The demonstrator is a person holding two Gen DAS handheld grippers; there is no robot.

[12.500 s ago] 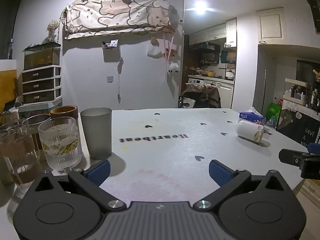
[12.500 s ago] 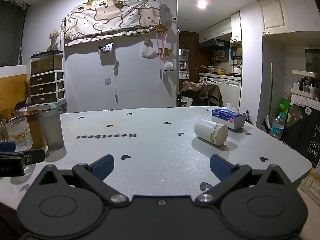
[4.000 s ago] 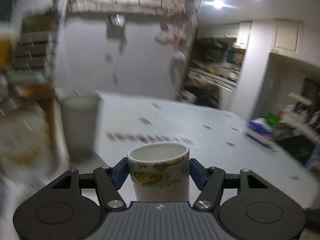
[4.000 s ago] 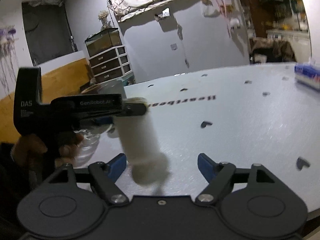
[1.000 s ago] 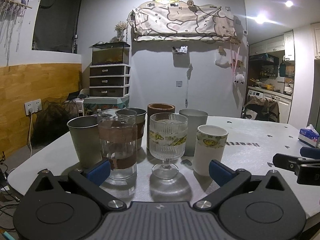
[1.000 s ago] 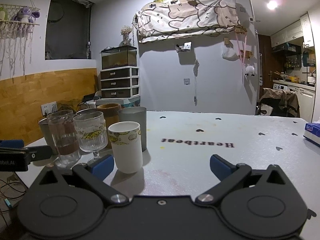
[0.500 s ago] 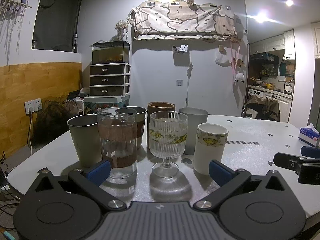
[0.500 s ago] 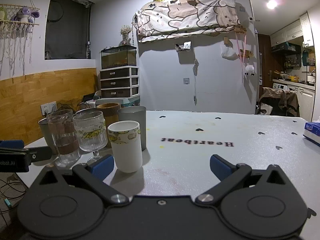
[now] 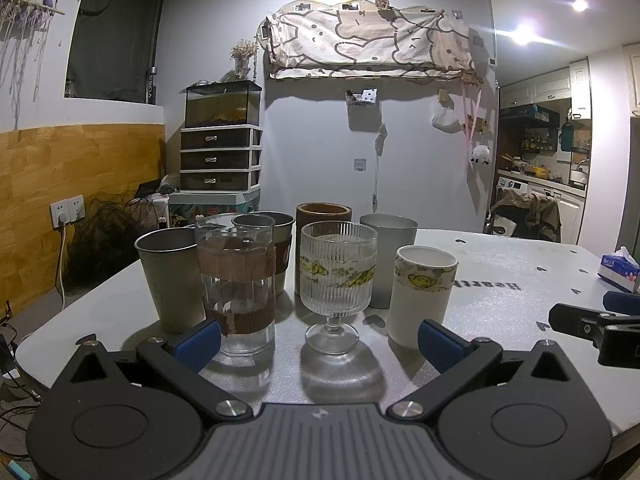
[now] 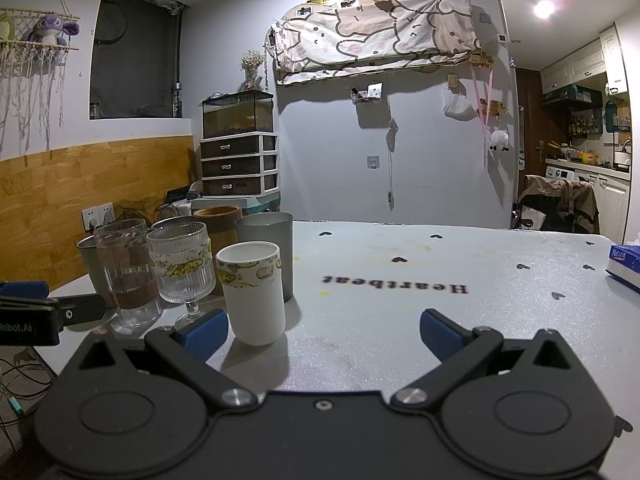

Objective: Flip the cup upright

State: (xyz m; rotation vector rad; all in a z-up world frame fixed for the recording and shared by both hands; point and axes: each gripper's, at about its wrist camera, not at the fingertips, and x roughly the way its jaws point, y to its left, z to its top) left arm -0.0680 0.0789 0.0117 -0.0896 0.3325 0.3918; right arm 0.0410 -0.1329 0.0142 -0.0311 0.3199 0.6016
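The white cup with a yellow cartoon band [image 9: 423, 294] stands upright on the white table [image 9: 520, 280], at the right end of a group of cups. It also shows in the right wrist view [image 10: 255, 292]. My left gripper [image 9: 318, 340] is open and empty, held back from the cups. My right gripper [image 10: 320, 330] is open and empty, with its left finger near the white cup. Each gripper shows at the edge of the other's view.
Beside the white cup stand a ribbed stemmed glass [image 9: 338, 280], a tall glass with a brown sleeve [image 9: 236, 280], a metal cup [image 9: 170, 276], a grey tumbler [image 9: 386, 256] and a brown cup [image 9: 322, 220]. A tissue box [image 10: 624, 266] lies at the table's far right.
Over the sequence the white cup went from lying on its side at the right to standing upright by the other cups. In the last second almost nothing moved.
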